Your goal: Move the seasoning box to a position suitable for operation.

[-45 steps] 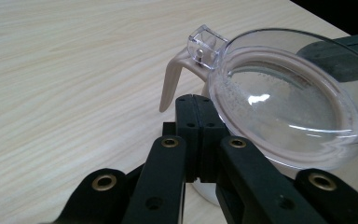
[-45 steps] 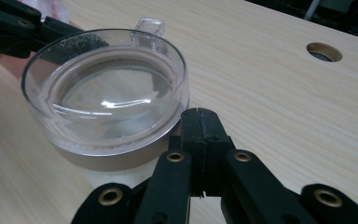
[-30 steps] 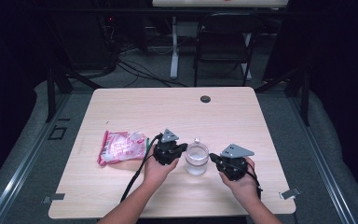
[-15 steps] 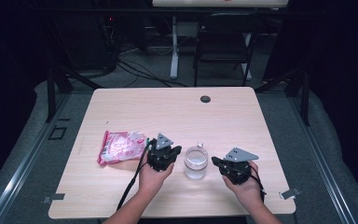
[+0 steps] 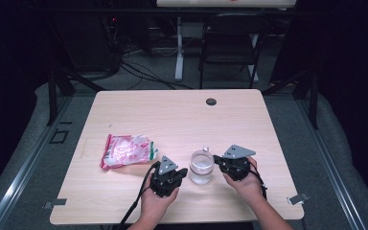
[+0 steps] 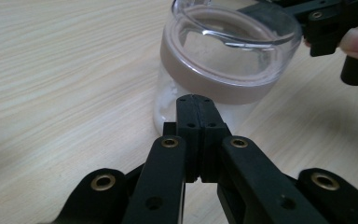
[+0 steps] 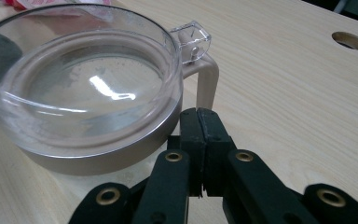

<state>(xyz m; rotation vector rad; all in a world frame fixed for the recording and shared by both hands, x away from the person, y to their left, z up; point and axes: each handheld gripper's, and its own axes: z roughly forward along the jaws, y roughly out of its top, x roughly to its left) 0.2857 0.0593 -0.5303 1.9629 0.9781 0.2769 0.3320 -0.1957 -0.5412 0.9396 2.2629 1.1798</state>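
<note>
I have the jar (image 5: 201, 166) between my two grippers, near the front edge of the bench (image 5: 182, 115). My left gripper (image 6: 196, 103) has its jaws pressed flat together with nothing in them, tips just short of the jar's frosted wall below the tan band. My right gripper (image 7: 200, 116) is closed the same way and holds nothing, its tips just beside the tan latch arm (image 7: 208, 79) under the lid's rim.

The jar stands upright, long axis vertical, the clear domed lid (image 7: 81, 81) facing up. The clear latch tab (image 7: 192, 38) sticks out on the far side of the jar from me. To the jar's left, a little apart, lies the pink packet (image 5: 127, 151).

To do this step well, I judge I should open both sets of jaws before closing in, since shut tips can only push the jar. I would steady the body with the left, low on the wall, and work the latch with the right, lifting along the hinge and not sideways, so the jar stays put. Whether the latch is already released I cannot tell; the clear plastic blurs against the lid.
</note>
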